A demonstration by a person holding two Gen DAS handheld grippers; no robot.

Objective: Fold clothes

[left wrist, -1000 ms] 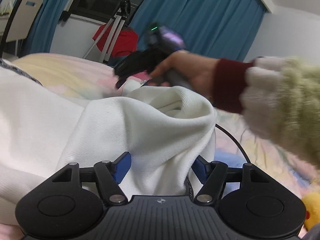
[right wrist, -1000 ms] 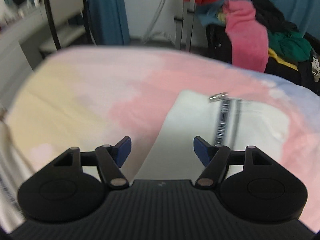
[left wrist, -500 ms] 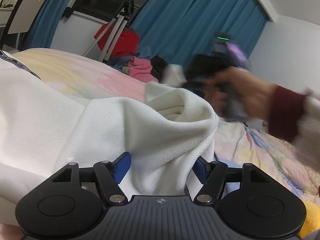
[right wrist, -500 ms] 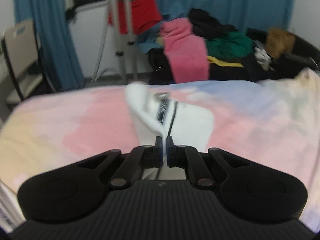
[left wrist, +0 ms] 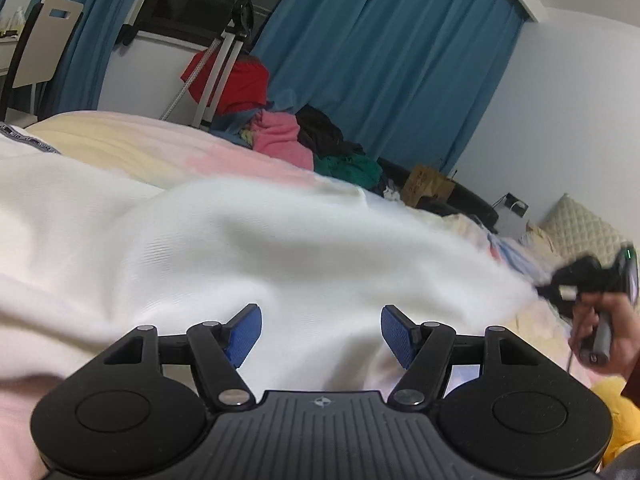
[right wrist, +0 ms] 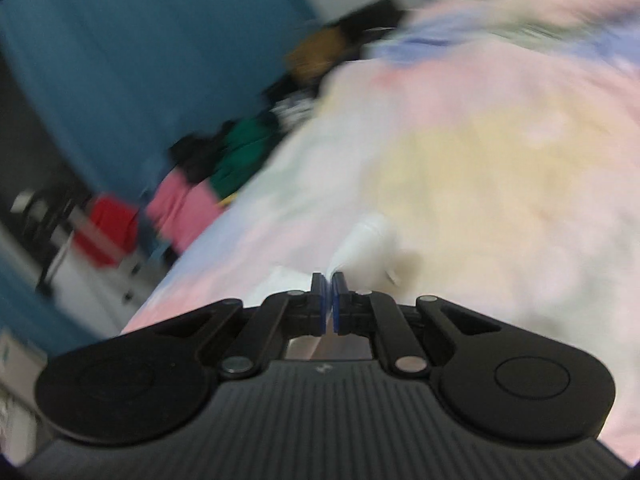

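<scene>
Once my right gripper (right wrist: 328, 280) had pinched shut on the white garment (left wrist: 240, 248), it swept sideways, stretching cloth flat. My left gripper (left wrist: 321, 320) stayed spread, cloth between its jaws unpinched.

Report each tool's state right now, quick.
Left tool: open, blue pads apart, white garment lying between them, not pinched.
Right tool: shut on an edge of the white garment, pulling it out across the bed.
</scene>
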